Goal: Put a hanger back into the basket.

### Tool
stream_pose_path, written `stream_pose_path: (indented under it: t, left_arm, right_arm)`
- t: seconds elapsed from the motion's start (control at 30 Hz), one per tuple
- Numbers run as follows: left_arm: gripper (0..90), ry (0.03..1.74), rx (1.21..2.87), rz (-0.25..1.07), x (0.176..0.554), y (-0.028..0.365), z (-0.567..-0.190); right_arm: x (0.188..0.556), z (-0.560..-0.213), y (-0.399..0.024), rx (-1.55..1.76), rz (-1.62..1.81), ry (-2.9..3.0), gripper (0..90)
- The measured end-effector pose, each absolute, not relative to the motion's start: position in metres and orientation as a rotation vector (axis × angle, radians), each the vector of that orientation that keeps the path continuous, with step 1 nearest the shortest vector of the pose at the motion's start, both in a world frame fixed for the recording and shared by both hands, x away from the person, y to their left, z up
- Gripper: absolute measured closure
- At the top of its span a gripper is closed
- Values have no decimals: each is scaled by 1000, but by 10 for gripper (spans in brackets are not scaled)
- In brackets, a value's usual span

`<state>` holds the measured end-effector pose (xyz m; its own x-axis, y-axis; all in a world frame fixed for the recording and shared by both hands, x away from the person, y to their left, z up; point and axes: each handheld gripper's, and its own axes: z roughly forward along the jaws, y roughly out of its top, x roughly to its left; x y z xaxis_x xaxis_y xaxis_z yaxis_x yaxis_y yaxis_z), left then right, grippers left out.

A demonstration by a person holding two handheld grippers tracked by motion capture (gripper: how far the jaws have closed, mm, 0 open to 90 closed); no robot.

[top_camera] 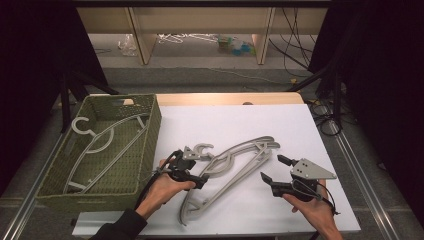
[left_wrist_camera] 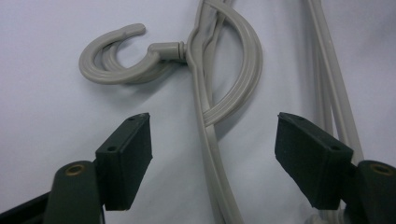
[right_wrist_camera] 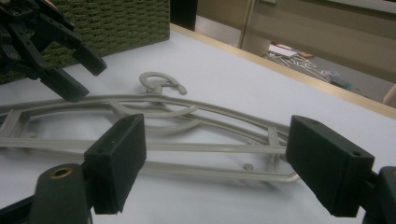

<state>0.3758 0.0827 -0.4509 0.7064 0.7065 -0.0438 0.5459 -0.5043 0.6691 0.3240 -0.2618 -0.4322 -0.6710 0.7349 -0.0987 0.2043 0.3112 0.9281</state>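
The left gripper (left_wrist_camera: 212, 149) hovers low over the tabletop (top_camera: 210, 122) with its fingers (left_wrist_camera: 125, 156) spread wide on either side of the neck of the stacked grey hangers (top_camera: 235, 165), gripping nothing; in the left gripper view the twin hooks (left_wrist_camera: 116, 63) lie just ahead of the fingertips and the neck runs straight down between them. The right gripper (top_camera: 272, 170) waits beside the hangers' far shoulder end, its fingers (right_wrist_camera: 116, 161) equally wide apart and empty, with the frame bars lying across the gap in front of them. The hangers rest flat and overlapped near the middle of the tabletop, just right of the green woven basket (top_camera: 150, 125), which already holds another hanger (top_camera: 100, 145). The likely trouble is the stack itself: closing on the neck could catch both nested hangers or only the upper one, so the lower may drag, swing loose or drop on the lift, and the thin smooth plastic could slip or twist in the pads. A long hanger swung left might also strike the basket's near wall or hook on its weave. Open room lies to the right and front, while the tabletop's front edge sits close to both hands.
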Motion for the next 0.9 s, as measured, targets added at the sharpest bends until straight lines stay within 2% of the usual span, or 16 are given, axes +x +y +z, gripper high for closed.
stream_pose_path:
  t: [0.4, 0.9]
  left_arm:
    - [250, 976, 2243, 310, 383, 75, -466]
    - [335, 981, 2273, 281, 389, 72, -472]
  right_arm:
    - [324, -434, -262, 831, 1365, 2086, 206]
    - [322, -434, -262, 849, 1354, 2100, 205]
